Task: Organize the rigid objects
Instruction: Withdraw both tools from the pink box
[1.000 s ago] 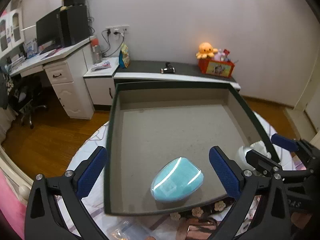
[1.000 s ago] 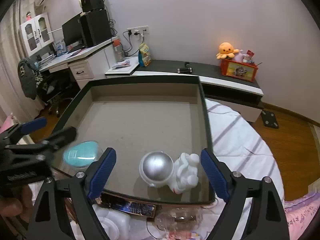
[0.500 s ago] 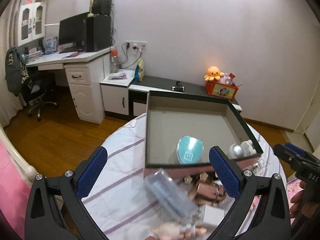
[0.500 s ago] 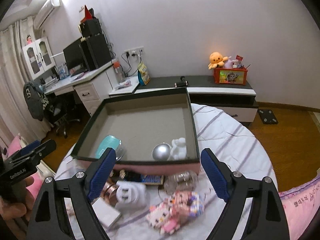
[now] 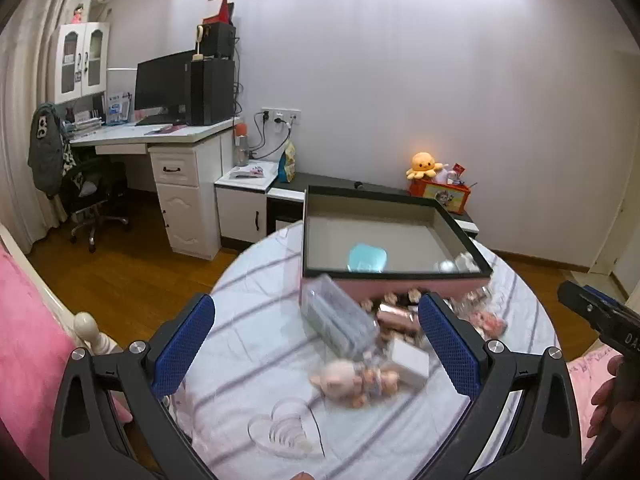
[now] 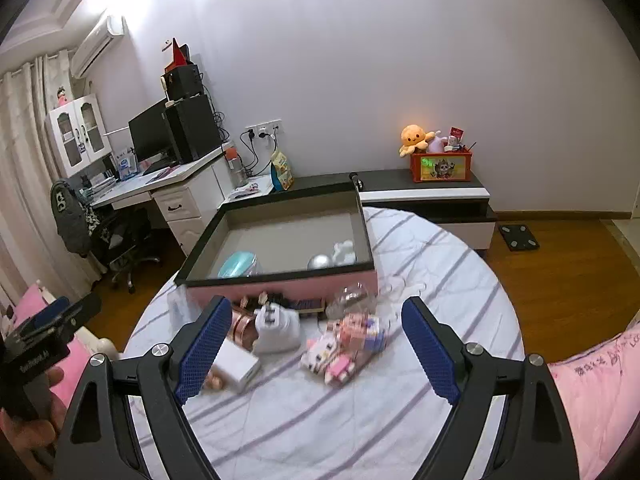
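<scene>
A pink box with a dark rim (image 5: 394,276) (image 6: 280,276) stands on the round striped table (image 6: 360,400). Inside it lie a teal case (image 5: 367,257) (image 6: 238,264) and a white astronaut figure with a silver helmet (image 6: 334,255). In front of the box lie a clear plastic case (image 5: 338,316), a rose-gold tin (image 6: 242,322), a white charger (image 6: 276,326), a white box (image 6: 236,362), a block-toy cat (image 6: 344,340) and a small doll (image 5: 352,378). My left gripper (image 5: 316,348) and right gripper (image 6: 316,354) are open and empty, held back above the table's near side.
A clear heart-shaped dish (image 5: 280,432) lies near the table's front. A pink bed (image 6: 596,392) borders the table. A white desk with a monitor (image 5: 168,92) and an office chair stand at left; a low dark cabinet with an orange toy box (image 6: 440,166) stands behind.
Both grippers have pulled back and up from over the box, where the teal case and astronaut stay. The loose objects in front of the box have come into view.
</scene>
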`<move>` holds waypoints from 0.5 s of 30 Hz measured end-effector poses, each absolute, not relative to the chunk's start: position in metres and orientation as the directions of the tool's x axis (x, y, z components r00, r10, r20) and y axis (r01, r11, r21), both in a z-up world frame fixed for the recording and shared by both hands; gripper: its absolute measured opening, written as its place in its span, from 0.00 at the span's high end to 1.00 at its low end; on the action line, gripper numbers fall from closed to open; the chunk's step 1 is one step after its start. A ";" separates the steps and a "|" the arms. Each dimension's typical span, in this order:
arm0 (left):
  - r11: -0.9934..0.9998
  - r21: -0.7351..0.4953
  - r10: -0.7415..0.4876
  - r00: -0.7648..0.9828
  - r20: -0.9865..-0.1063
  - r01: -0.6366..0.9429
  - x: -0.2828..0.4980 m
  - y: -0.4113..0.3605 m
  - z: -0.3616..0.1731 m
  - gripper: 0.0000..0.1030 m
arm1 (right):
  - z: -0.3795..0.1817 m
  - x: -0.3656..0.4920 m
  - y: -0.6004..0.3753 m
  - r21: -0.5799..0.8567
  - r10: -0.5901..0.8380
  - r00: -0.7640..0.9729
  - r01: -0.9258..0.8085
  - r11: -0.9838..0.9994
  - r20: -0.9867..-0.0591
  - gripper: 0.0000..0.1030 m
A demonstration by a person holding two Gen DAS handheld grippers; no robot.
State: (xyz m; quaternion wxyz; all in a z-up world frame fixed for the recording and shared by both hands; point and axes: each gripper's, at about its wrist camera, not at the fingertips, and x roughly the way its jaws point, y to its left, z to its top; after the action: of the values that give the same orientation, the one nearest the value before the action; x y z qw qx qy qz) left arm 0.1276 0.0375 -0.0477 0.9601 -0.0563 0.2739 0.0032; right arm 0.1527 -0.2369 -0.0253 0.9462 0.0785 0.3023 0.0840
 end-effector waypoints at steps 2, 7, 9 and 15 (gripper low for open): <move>0.994 -0.105 -0.027 0.843 -0.538 -0.036 0.120 0.036 -0.052 0.00 | -0.030 0.145 -0.233 0.187 0.201 0.799 -0.113 0.976 -0.566 0.14; 0.994 -0.104 -0.036 0.826 -0.562 -0.027 0.103 0.031 -0.063 0.00 | -0.044 0.133 -0.230 0.181 0.205 0.777 -0.118 0.976 -0.595 0.14; 0.994 -0.108 -0.042 0.823 -0.566 -0.024 0.099 0.030 -0.064 0.00 | -0.046 0.131 -0.230 0.182 0.204 0.773 -0.116 0.976 -0.601 0.14; 0.995 -0.101 -0.046 0.827 -0.560 -0.013 0.093 0.024 -0.064 0.00 | -0.044 0.126 -0.233 0.179 0.190 0.773 -0.100 0.979 -0.605 0.14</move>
State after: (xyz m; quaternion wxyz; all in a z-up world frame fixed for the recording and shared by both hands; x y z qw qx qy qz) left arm 0.0931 0.0235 -0.0637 0.9544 -0.0502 0.2941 -0.0087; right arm 0.1264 -0.2331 -0.0443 0.9391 0.0682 0.3279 0.0772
